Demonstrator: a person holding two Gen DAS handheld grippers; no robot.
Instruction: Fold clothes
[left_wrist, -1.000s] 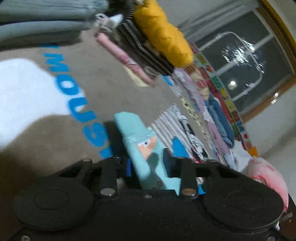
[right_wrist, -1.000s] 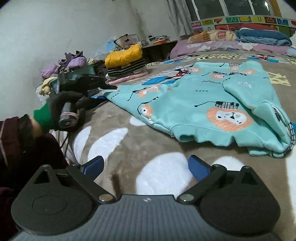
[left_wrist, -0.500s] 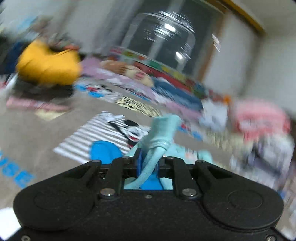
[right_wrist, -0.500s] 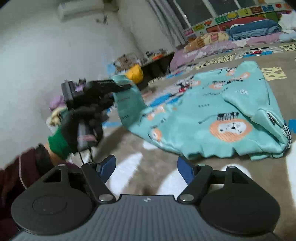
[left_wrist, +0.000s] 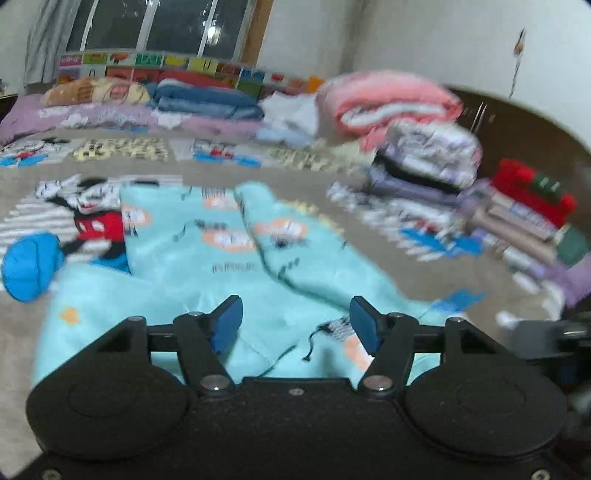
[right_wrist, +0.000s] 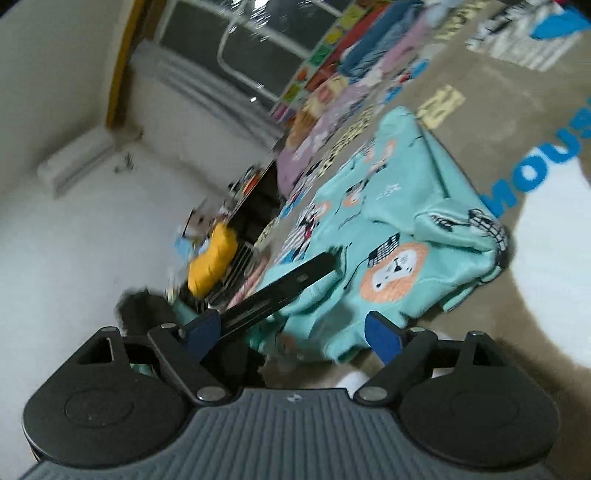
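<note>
A turquoise child's top with orange lion prints (left_wrist: 229, 258) lies partly folded on the brown cartoon blanket (left_wrist: 424, 280). My left gripper (left_wrist: 295, 326) hangs open just above the top's near edge, nothing between its blue pads. In the right wrist view the same top (right_wrist: 391, 229) lies ahead, tilted with the camera. My right gripper (right_wrist: 291, 336) is open and empty near the top's hem. The left gripper's black body (right_wrist: 280, 291) reaches over the cloth from the left.
Folded clothes are stacked at the right of the bed (left_wrist: 517, 214), with a pink blanket (left_wrist: 388, 99) and rolled bedding (left_wrist: 207, 99) under the window. A yellow garment on a striped pile (right_wrist: 214, 258) sits at the bed's left edge.
My left gripper carried the top's sleeve across over the garment, then opened and let it go. The right gripper stayed open, tilted and moved closer to the top.
</note>
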